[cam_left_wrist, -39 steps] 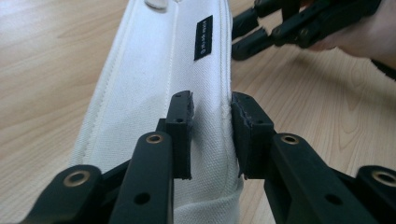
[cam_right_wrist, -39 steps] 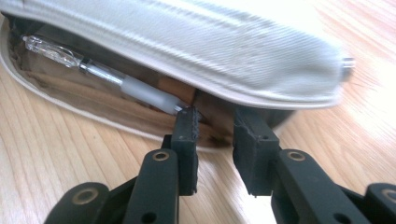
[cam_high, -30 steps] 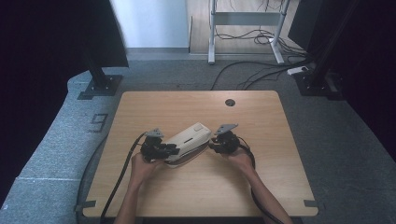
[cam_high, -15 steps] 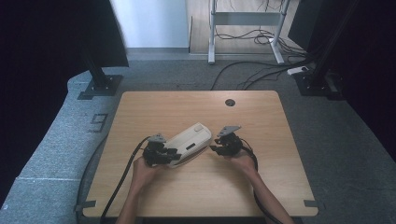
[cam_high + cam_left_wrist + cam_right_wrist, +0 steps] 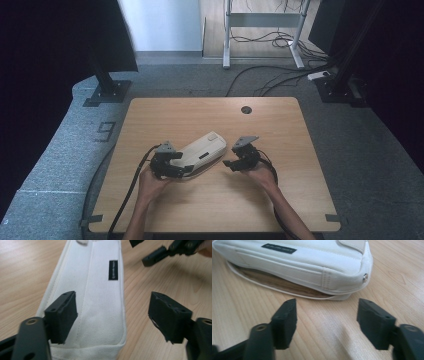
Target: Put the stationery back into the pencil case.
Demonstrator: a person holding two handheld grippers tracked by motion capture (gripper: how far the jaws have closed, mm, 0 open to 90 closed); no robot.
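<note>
White pouch on wooden table between wide-open left hand-held gripper and wide-open right hand-held gripper.

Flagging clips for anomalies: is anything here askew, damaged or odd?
Nothing looks damaged or spilled. The white pouch lies diagonally on the table, and its underside gapes a little, showing tan lining. The left gripper straddles one end of it, open; the right gripper is open, just short of it.

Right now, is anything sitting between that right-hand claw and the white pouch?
Nothing visible. In the right gripper view, only bare wooden table lies between the open right gripper and the white pouch. The left gripper, also open, sits at the pouch's other end, one jaw over the fabric.
</note>
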